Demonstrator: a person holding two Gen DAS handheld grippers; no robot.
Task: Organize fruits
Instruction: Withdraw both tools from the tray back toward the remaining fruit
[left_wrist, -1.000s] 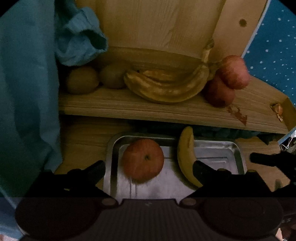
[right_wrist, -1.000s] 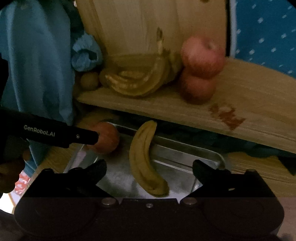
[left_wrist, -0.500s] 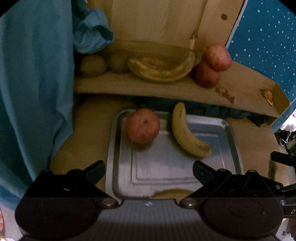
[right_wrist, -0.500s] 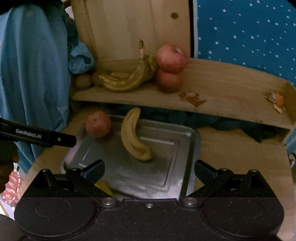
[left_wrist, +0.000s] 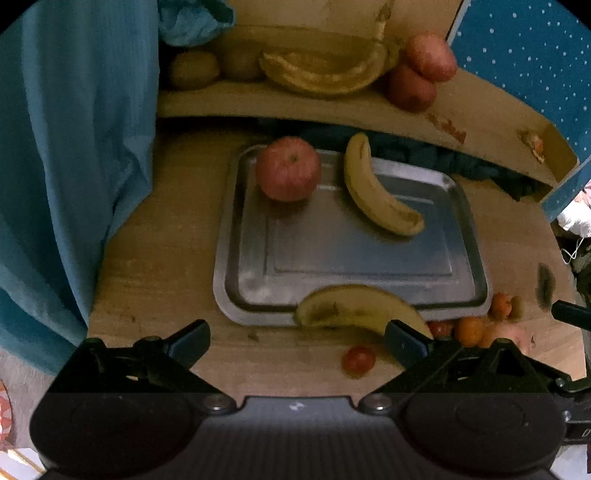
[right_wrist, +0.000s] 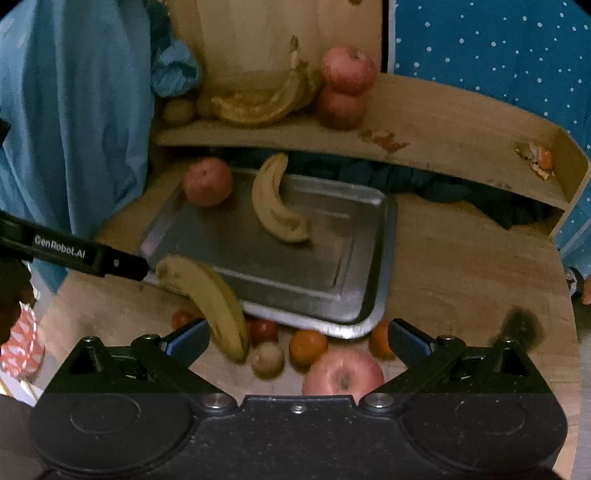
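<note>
Left wrist view: the left tongs (left_wrist: 295, 338) gape empty; the tray (left_wrist: 243, 236) holds one apple (left_wrist: 288, 173) and one banana (left_wrist: 376, 199), a second banana (left_wrist: 354, 306) across its near rim.

Right wrist view: the right tongs (right_wrist: 297, 338) gape empty over a near-edge apple (right_wrist: 343, 373). Both cameras sit farther back than before.

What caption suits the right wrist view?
Open right gripper hovers over loose fruit beside a metal tray holding an apple and banana.
</note>
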